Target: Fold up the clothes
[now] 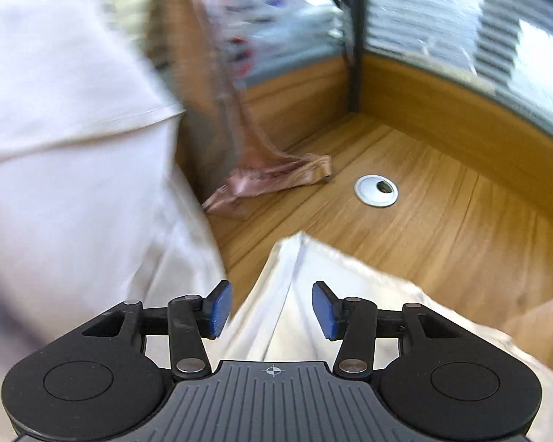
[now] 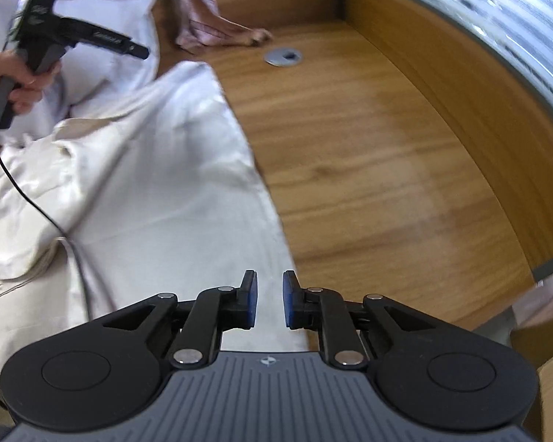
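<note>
A cream garment (image 2: 147, 184) lies spread along the left half of the wooden table (image 2: 368, 169), its straight edge running from far to near. More of it bunches up at the far left. In the left wrist view the cream garment (image 1: 73, 184) fills the left side, and a folded corner sits under my left gripper (image 1: 272, 309), which is open and holds nothing. A hand (image 2: 22, 84) holds that left gripper (image 2: 129, 46) above the bunched cloth. My right gripper (image 2: 269, 302) hovers over the garment's near edge, its jaws a narrow gap apart with nothing between them.
A pink garment (image 1: 276, 180) hangs down onto the table at the far corner, beside a grey cable grommet (image 1: 376, 190). Wooden side walls (image 2: 479, 110) with glass above enclose the table. A cardboard box (image 2: 549, 368) stands near right. A black cable (image 2: 29, 199) trails over the cloth.
</note>
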{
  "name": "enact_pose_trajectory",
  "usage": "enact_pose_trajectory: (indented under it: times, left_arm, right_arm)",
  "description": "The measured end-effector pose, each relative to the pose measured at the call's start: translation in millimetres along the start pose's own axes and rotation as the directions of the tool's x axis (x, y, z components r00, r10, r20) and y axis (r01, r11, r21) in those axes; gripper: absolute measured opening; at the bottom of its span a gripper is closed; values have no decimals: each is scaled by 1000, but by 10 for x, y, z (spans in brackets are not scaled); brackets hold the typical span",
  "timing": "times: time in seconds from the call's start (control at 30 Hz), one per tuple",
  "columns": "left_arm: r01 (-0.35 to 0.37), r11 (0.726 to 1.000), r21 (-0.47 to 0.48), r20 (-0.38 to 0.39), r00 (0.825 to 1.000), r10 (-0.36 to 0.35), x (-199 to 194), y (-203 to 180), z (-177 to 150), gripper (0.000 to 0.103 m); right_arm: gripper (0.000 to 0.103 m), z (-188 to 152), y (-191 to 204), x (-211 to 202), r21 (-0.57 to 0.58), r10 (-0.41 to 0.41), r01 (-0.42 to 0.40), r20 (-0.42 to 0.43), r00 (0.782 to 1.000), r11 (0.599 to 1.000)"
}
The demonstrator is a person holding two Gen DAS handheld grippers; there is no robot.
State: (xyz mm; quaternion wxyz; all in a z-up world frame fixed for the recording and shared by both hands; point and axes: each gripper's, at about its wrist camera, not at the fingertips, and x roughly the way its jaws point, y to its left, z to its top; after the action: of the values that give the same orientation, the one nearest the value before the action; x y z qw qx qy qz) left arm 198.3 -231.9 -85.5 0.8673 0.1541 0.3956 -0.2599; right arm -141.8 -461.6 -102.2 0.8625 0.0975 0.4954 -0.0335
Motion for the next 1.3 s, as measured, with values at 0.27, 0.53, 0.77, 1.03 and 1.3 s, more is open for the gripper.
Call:
enact_pose_trajectory:
  times: [0.27,0.53,0.77,1.03,1.3]
  left_arm:
    - [-55,978,-199,-60,997,43,-993,285,-837,57]
    - [-167,928,-333,-92,985,145,-1646,577,-1705,59]
    - [-275,852,-445,-148,961,233,-2122,884,-2435,59]
    - [-401,732,-551,-226,916,331,-2607,1102,-3194,62]
    - [-477,597,-645,-303,877,373,-2923,1142,-3660,63]
  right_arm:
    - [23,224,601,-65,-101,64,-62,15,998,993]
    - [25,452,1268,-48,-205,129,-124,16,991,971]
    - [28,647,1910,155,-286,192,-180,13,981,941]
    - [34,989,2636,517,-364,229,-210,9,973,908]
    - [37,1423,3100,1093,-402,177,-157,13,984,902]
